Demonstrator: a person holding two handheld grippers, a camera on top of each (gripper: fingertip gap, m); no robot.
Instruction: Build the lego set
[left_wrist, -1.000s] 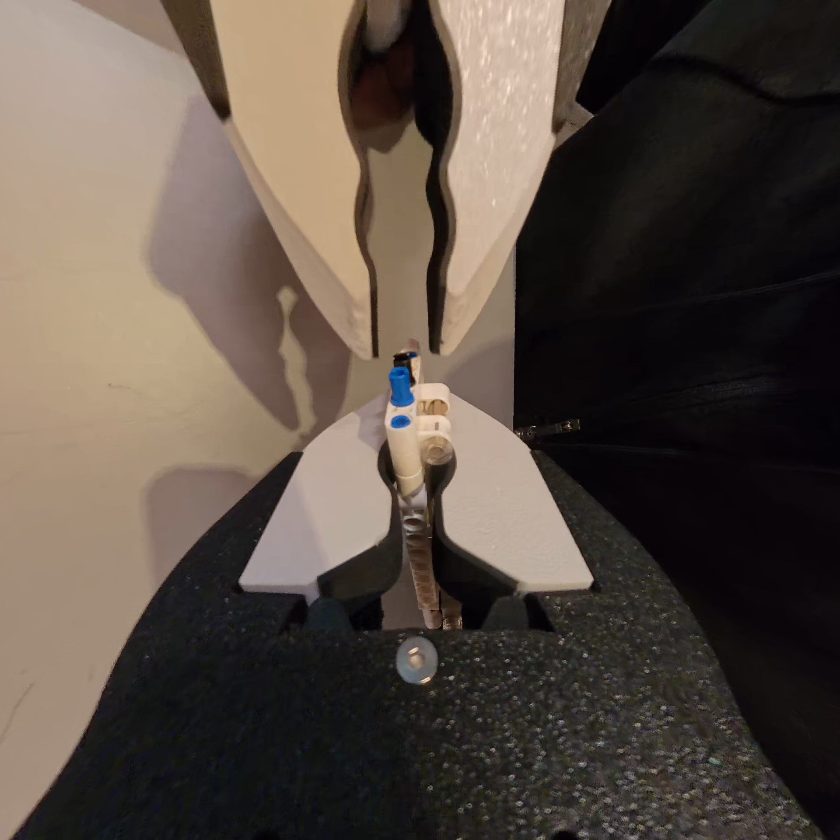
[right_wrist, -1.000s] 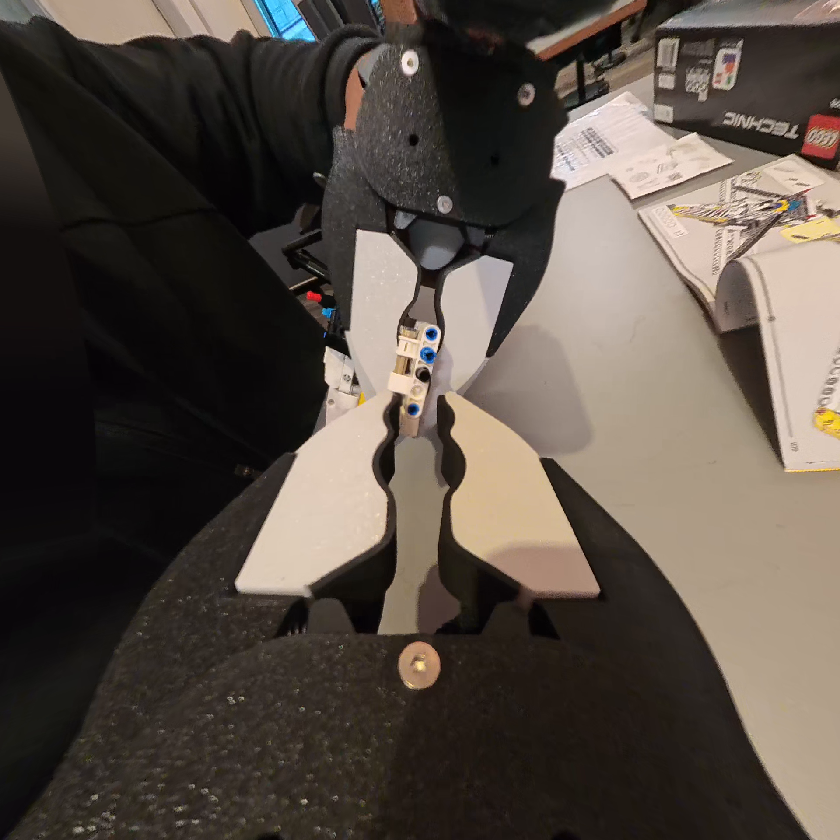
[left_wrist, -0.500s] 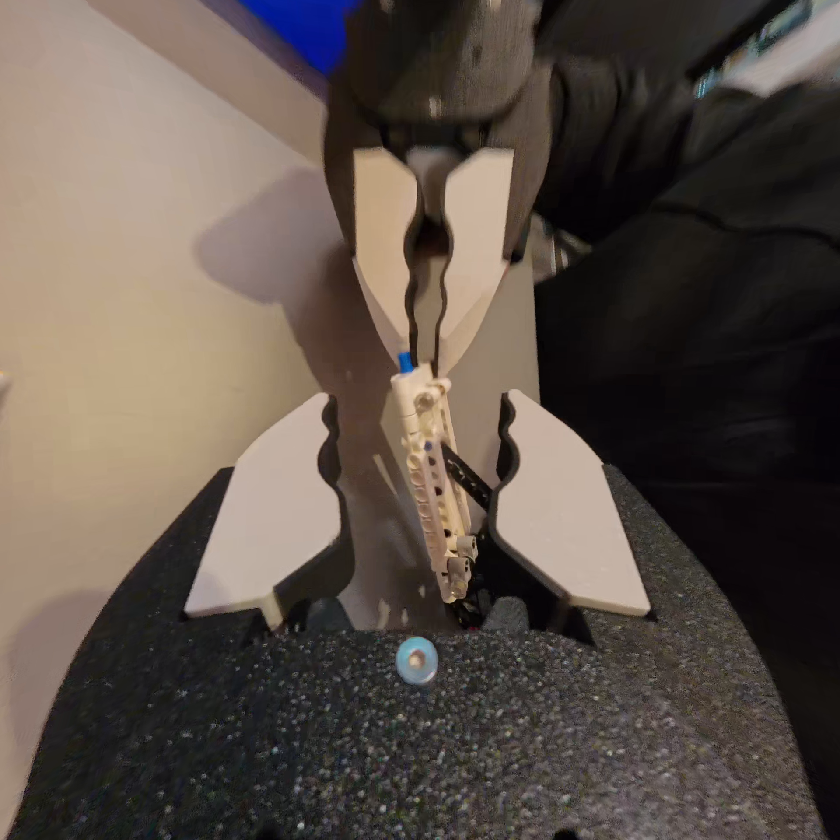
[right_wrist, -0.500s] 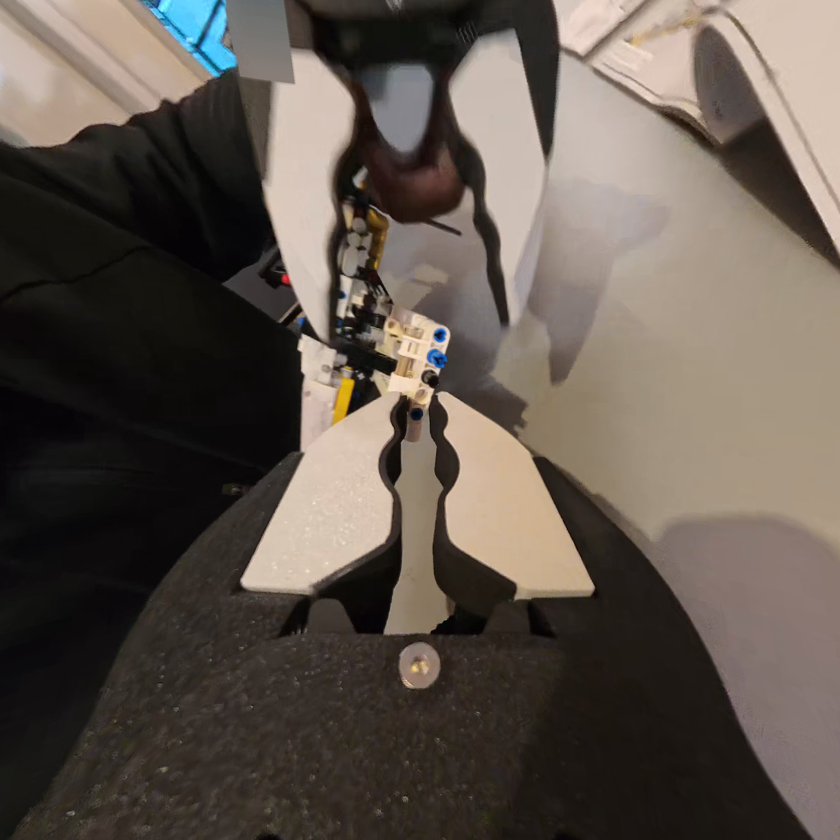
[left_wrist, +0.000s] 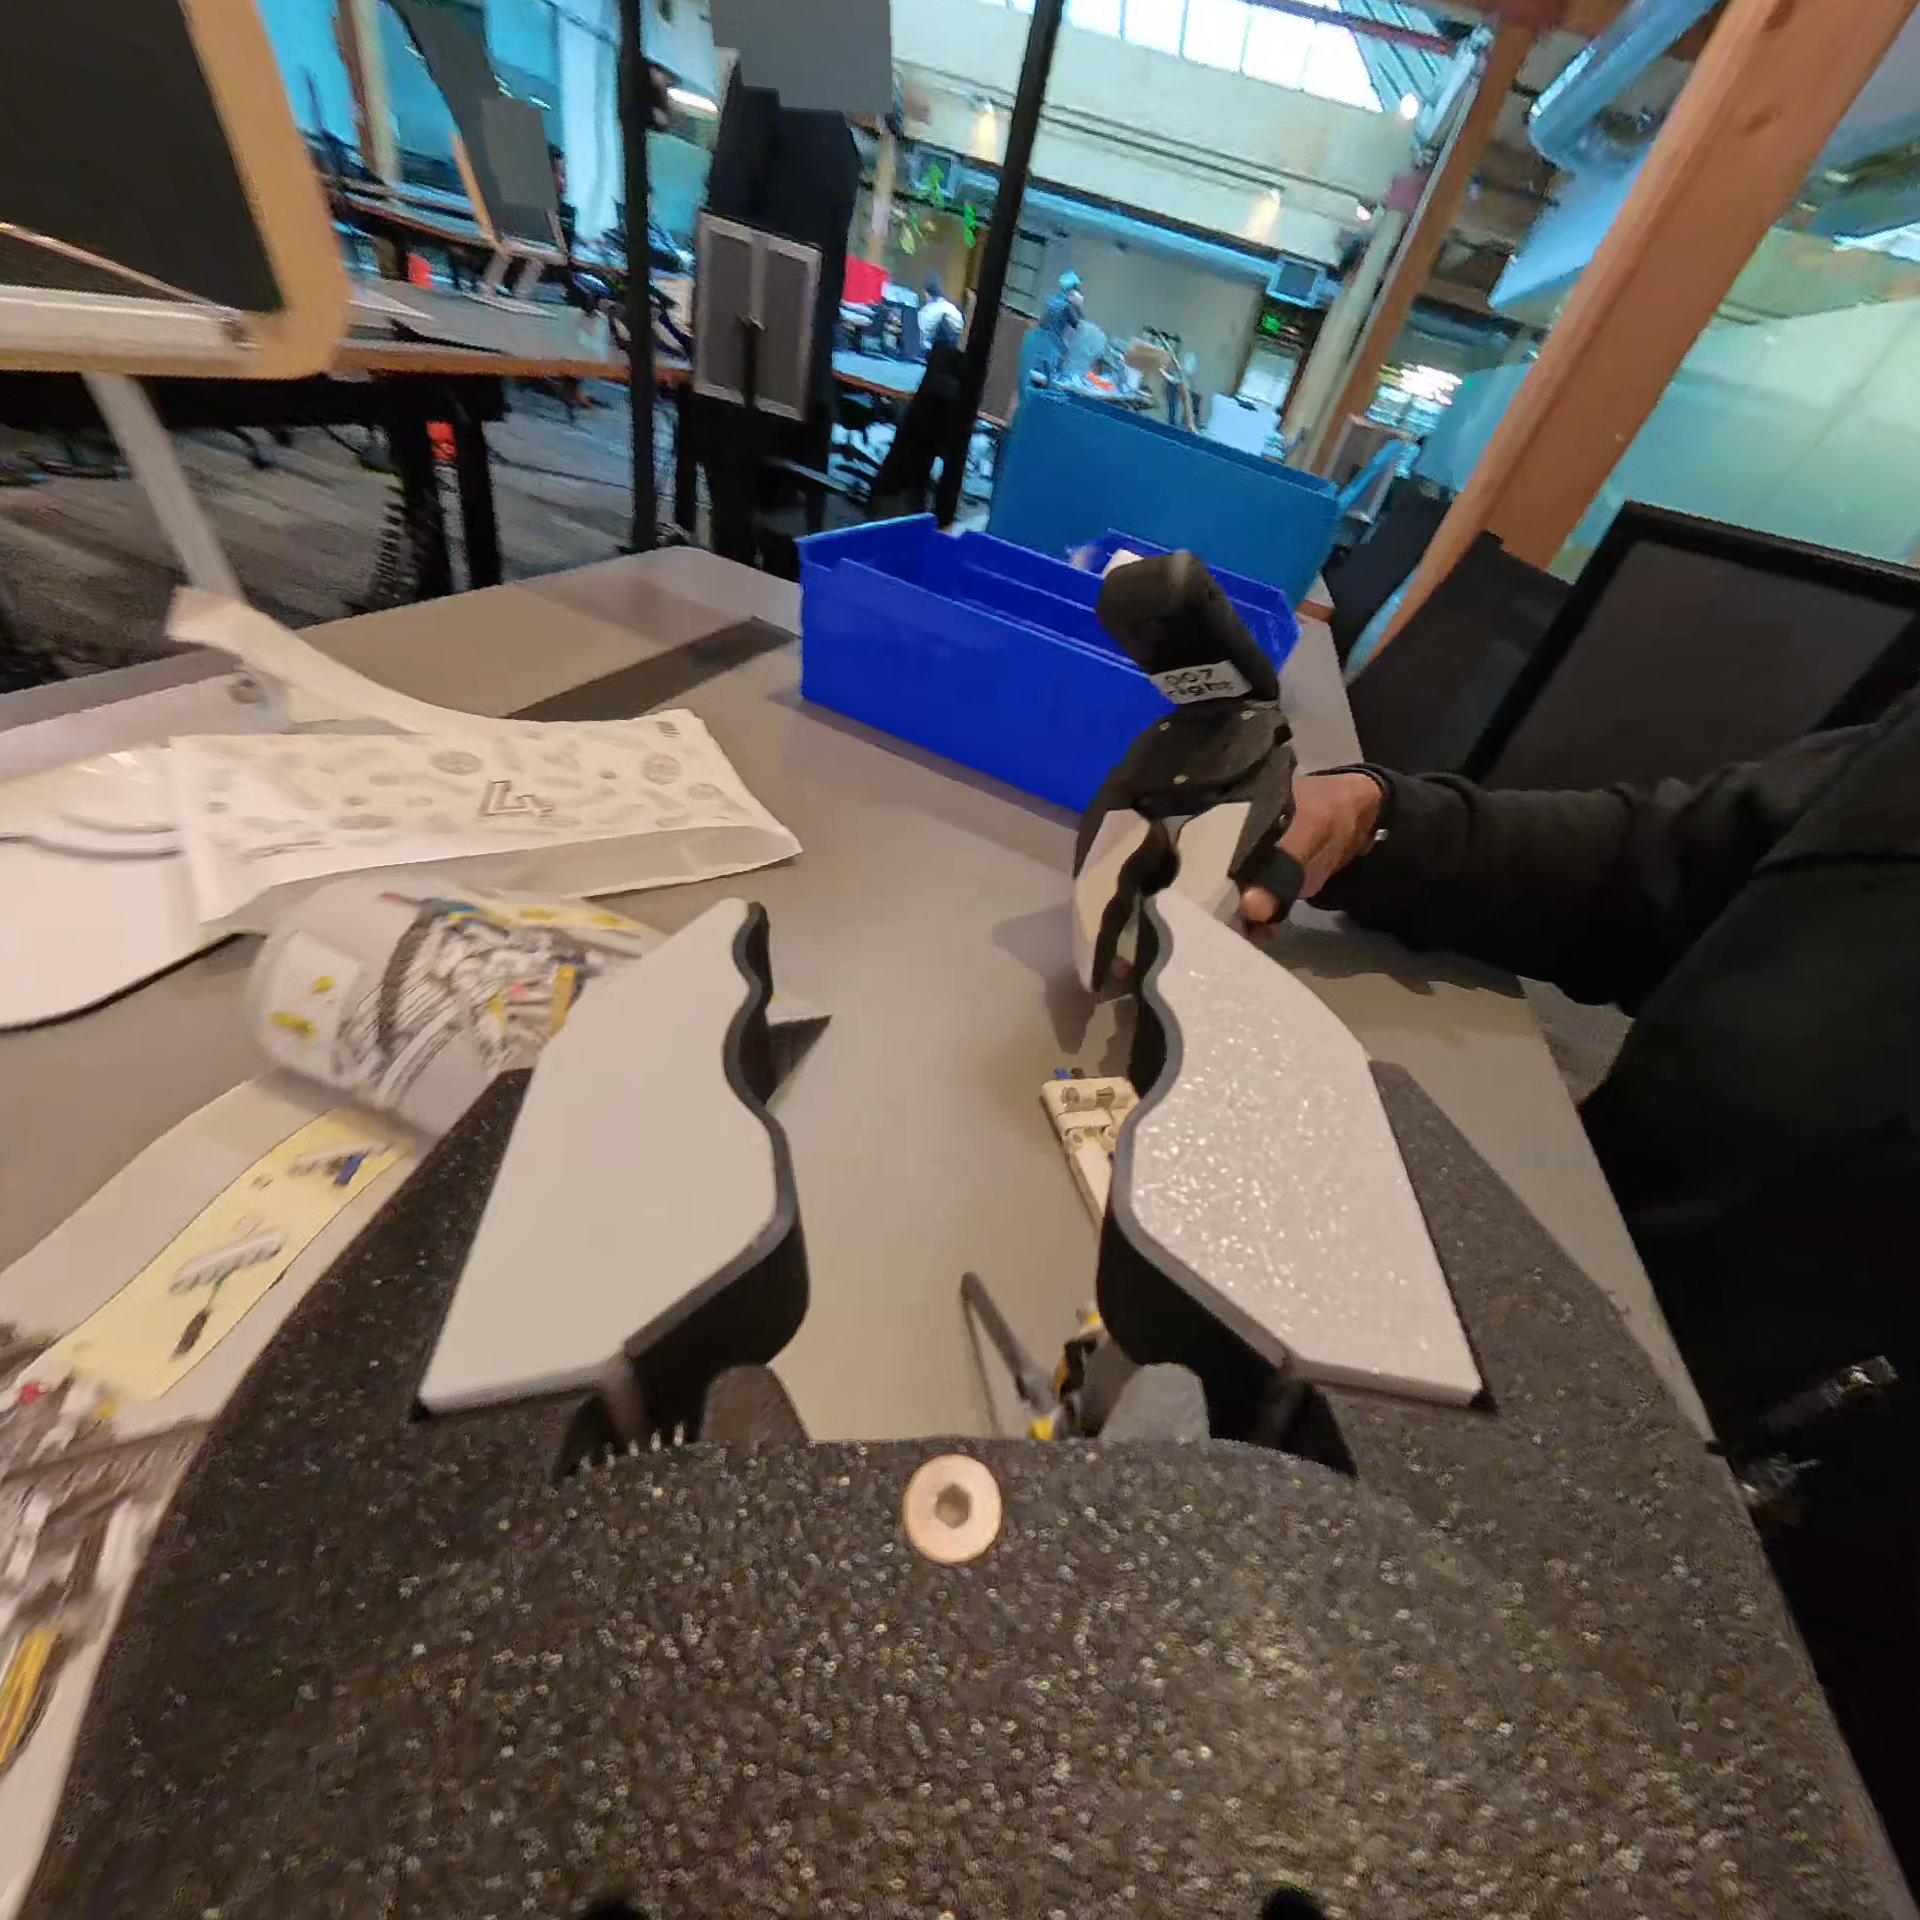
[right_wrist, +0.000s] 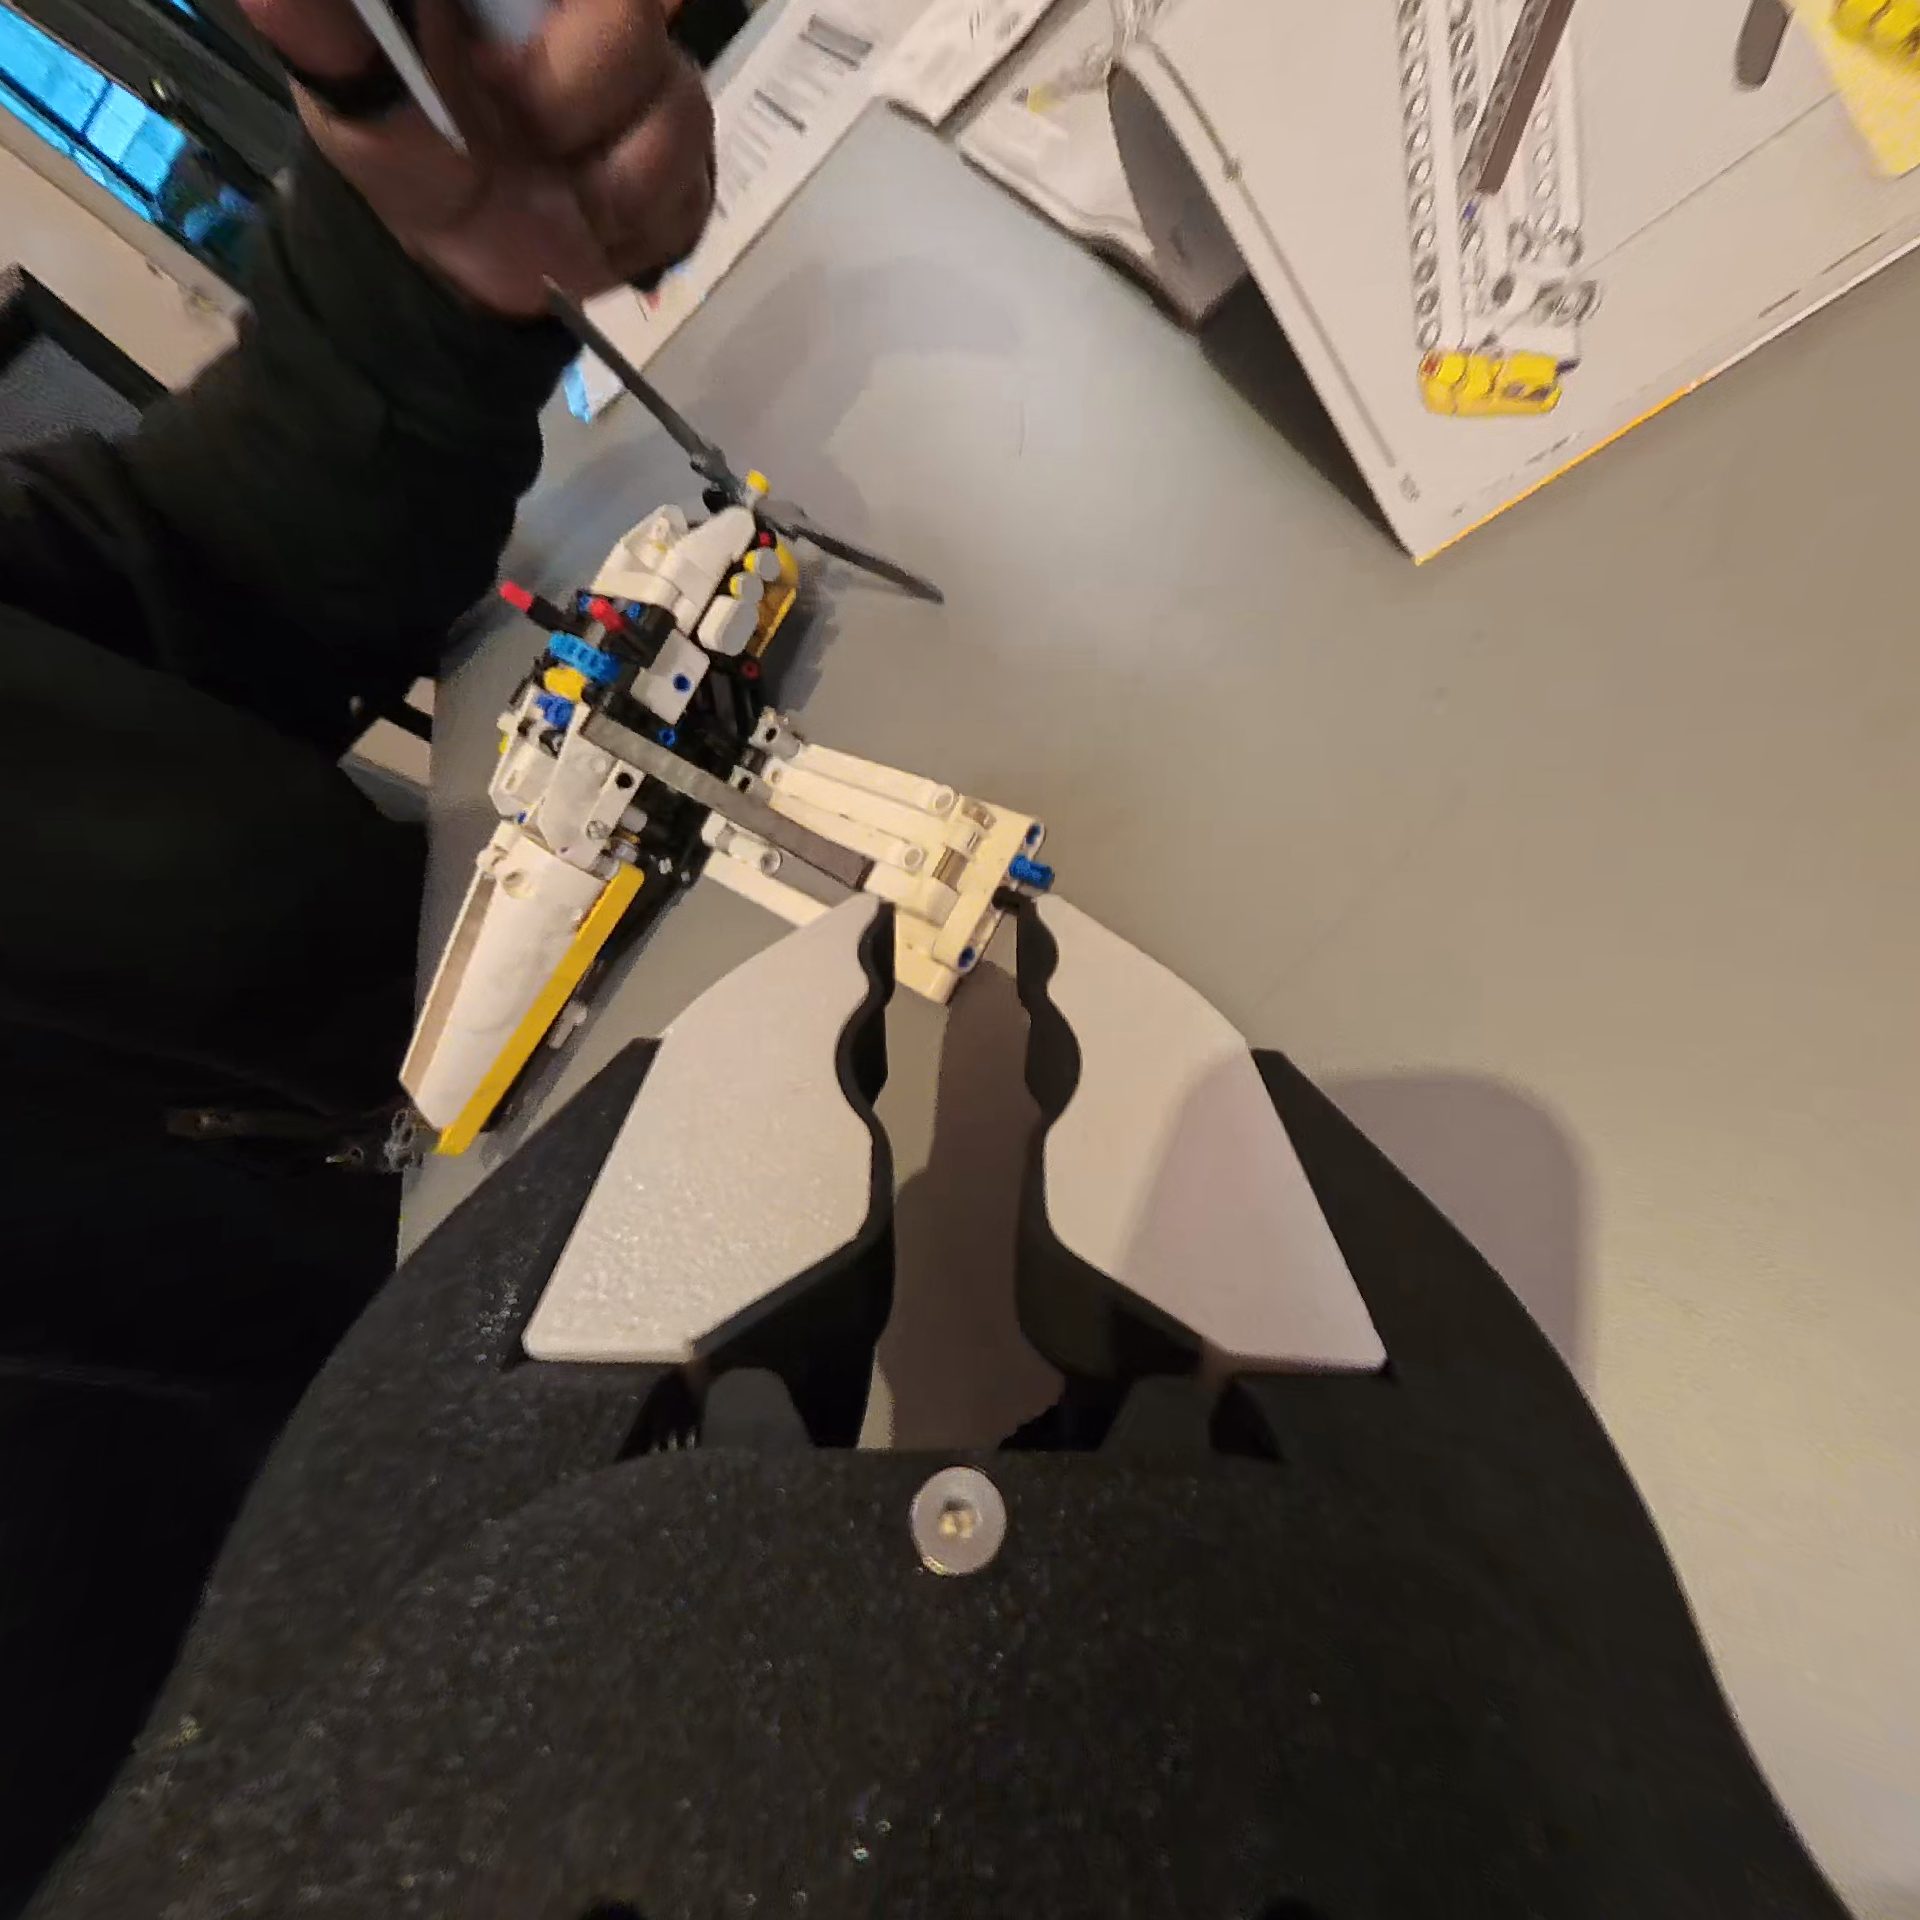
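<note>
A white, yellow and black brick-built helicopter model (right_wrist: 644, 790) lies on the grey table (right_wrist: 1351, 831). My right gripper (right_wrist: 951, 914) is low over its white tail end (right_wrist: 966, 883). The tail end sits between the fingertips. A strip of table shows between it and the right pad, so the pads do not press on it and the gripper is open. My left gripper (left_wrist: 956, 925) is wide open and empty above the model, whose tail (left_wrist: 1081, 1117) shows by the right finger (left_wrist: 1247, 1143). The right gripper also shows in the left wrist view (left_wrist: 1122, 956), held by a hand.
A blue bin (left_wrist: 935, 665) stands at the back of the table. An open instruction booklet (right_wrist: 1455, 260) and printed paper bags (left_wrist: 447, 790) lie to the left. The person's dark sleeve (left_wrist: 1558, 883) is at the right. A hand (right_wrist: 520, 156) is above the model's rotor.
My left gripper opened, let go of the model and drew back. My right gripper brought the model down by its tail onto the table, and its jaws have widened.
</note>
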